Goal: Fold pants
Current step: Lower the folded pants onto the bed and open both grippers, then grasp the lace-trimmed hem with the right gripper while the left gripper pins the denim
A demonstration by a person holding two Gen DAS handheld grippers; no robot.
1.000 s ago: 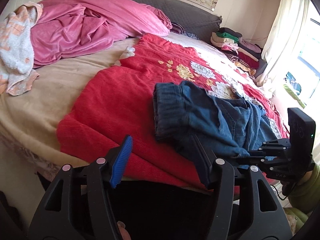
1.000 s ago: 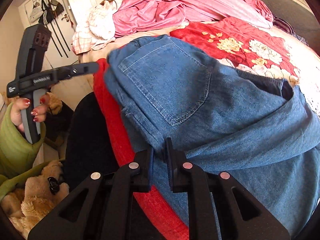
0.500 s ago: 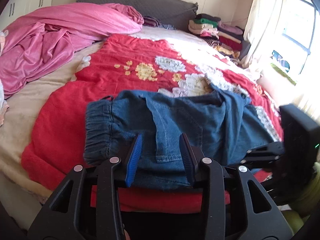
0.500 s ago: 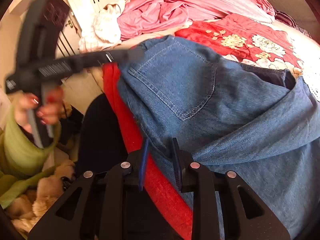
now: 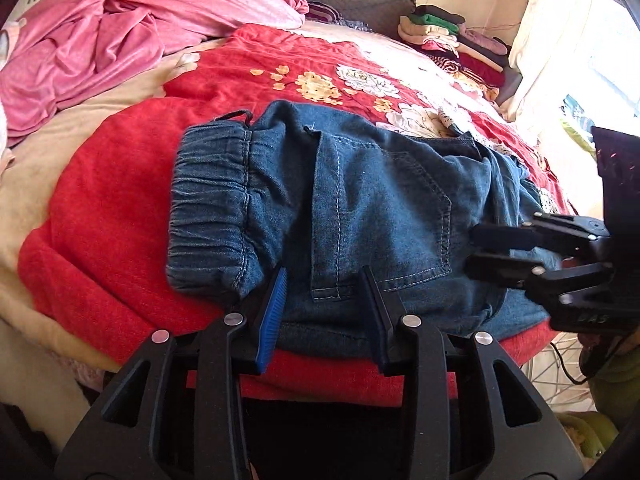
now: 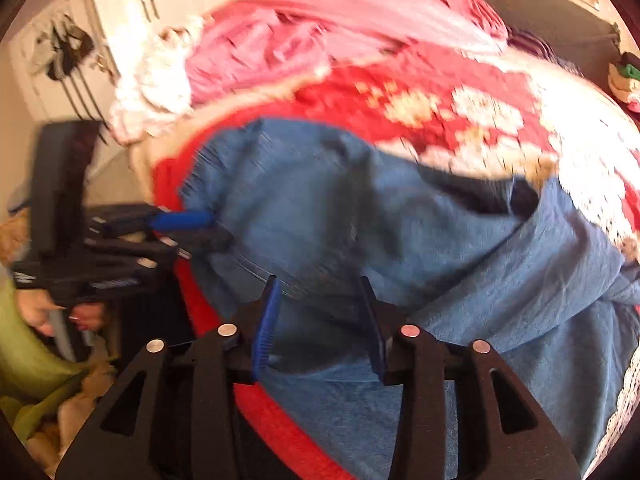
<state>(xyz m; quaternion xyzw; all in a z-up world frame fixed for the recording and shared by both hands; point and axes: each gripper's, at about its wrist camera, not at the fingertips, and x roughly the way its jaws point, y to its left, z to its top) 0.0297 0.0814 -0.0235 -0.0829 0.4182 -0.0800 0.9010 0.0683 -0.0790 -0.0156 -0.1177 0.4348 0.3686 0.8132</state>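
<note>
The whole right wrist view is smeared by motion — the blue denim pants (image 6: 400, 240) lose their stitching, and the flowers on the red floral blanket (image 6: 420, 96) dissolve into blocks. There the black left gripper (image 6: 200, 228) is a dark streak at the pants' edge; whether its fingers touch cloth cannot be told. In the left wrist view the black right gripper (image 5: 472, 252) is cut by the frame's right edge, and its fingers overlap the pants' right side, hiding what lies between them. The pants' far leg drops behind the fold. The stack of folded clothes (image 5: 452, 44) by the headboard is too small to sort — only colours show.
</note>
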